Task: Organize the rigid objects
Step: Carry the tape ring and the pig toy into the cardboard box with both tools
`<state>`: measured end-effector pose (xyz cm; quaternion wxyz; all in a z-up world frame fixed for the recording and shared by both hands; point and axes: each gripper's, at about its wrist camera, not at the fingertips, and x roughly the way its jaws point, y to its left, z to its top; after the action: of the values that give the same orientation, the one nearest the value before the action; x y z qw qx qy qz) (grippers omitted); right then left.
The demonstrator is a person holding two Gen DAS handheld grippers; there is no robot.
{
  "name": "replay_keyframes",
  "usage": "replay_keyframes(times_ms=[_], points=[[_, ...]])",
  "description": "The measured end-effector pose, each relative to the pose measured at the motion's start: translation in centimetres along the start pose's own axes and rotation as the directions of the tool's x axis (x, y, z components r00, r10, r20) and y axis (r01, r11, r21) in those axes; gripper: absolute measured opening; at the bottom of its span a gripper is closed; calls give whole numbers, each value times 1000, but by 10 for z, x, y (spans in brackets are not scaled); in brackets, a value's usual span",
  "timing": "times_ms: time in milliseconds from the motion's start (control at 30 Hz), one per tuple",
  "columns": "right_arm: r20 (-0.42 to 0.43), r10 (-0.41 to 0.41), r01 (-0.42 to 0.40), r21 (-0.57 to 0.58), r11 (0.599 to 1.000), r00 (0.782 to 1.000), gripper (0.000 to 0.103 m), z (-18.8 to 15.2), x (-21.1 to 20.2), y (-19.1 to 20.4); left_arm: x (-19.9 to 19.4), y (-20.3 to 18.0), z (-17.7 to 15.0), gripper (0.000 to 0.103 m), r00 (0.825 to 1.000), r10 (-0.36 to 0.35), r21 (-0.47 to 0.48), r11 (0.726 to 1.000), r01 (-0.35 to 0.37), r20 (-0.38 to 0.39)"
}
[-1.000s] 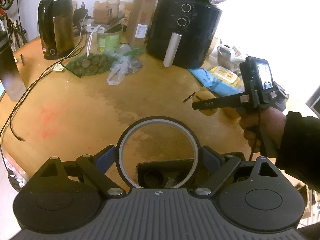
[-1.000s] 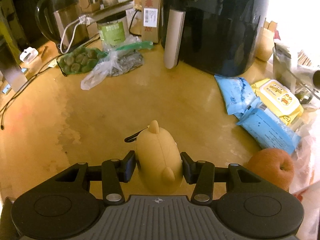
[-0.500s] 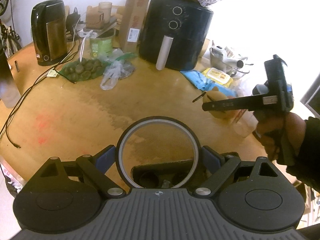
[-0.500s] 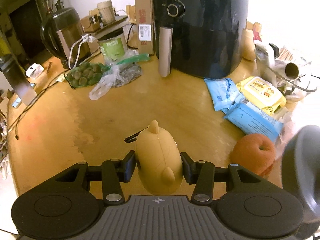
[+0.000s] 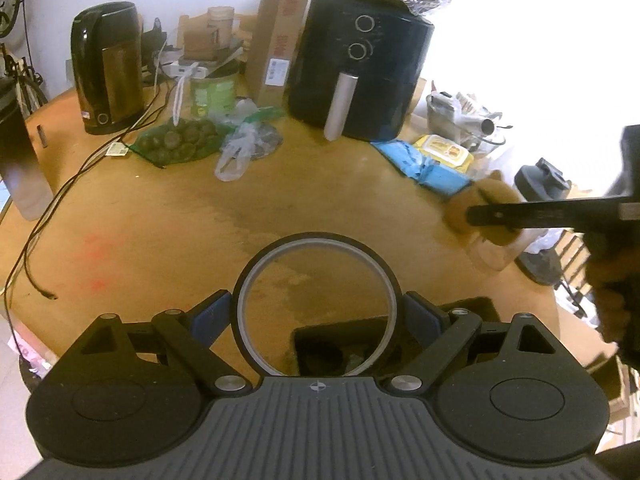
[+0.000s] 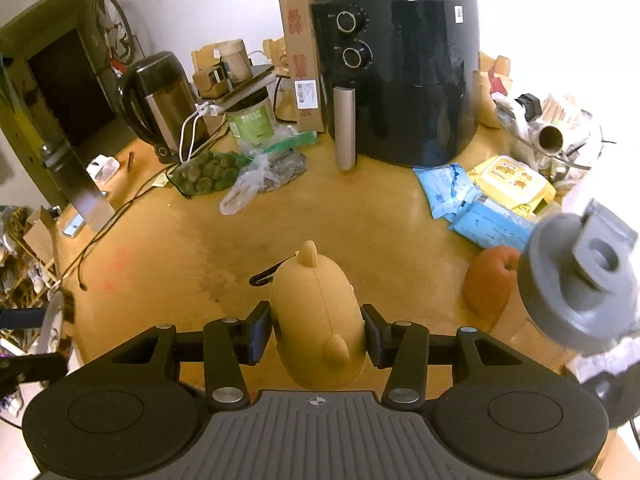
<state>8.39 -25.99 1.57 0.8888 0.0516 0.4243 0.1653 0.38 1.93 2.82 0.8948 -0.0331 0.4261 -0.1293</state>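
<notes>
**Two loaded grips above a crowded counter**

The right hand-held gripper (image 6: pixel 318 334) is clamped on a tan rounded toy (image 6: pixel 318 320), carried clear of the counter (image 6: pixel 360 220). Its smooth domed sides could squirt out of the pads if pressure eases. At 3 o'clock a grey-lidded bottle (image 6: pixel 576 284) stands near, with an orange (image 6: pixel 490 280) beside it; a sideways swing could topple it. The left hand-held gripper (image 5: pixel 316 320) holds a dark ring (image 5: pixel 316 304) by its outer edge, which could twist loose.
</notes>
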Motion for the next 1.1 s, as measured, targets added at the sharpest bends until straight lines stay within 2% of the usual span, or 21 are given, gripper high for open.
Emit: replay_keyframes(times_ms=[167, 467, 700, 900, 1100], points=[[6, -3, 3, 29, 1000, 1000, 50, -15, -17, 3, 3, 4, -6, 92, 1000, -1, 20, 1000, 1, -29], [3, 15, -15, 92, 996, 1000, 50, -44, -34, 7, 14, -24, -22, 92, 994, -65, 94, 993, 74, -90], [-10, 37, -36, 100, 994, 999, 50, -55, -39, 7, 12, -51, -23, 92, 990, -113, 164, 979, 125, -80], [-15, 49, -48, 91, 995, 999, 50, -61, -44, 3, 8, -62, -27, 98, 992, -120, 143, 982, 126, -45], [-26, 63, -60, 94, 994, 998, 50, -70, -47, -4, 6, -68, -34, 98, 996, -69, 133, 988, 77, -61]])
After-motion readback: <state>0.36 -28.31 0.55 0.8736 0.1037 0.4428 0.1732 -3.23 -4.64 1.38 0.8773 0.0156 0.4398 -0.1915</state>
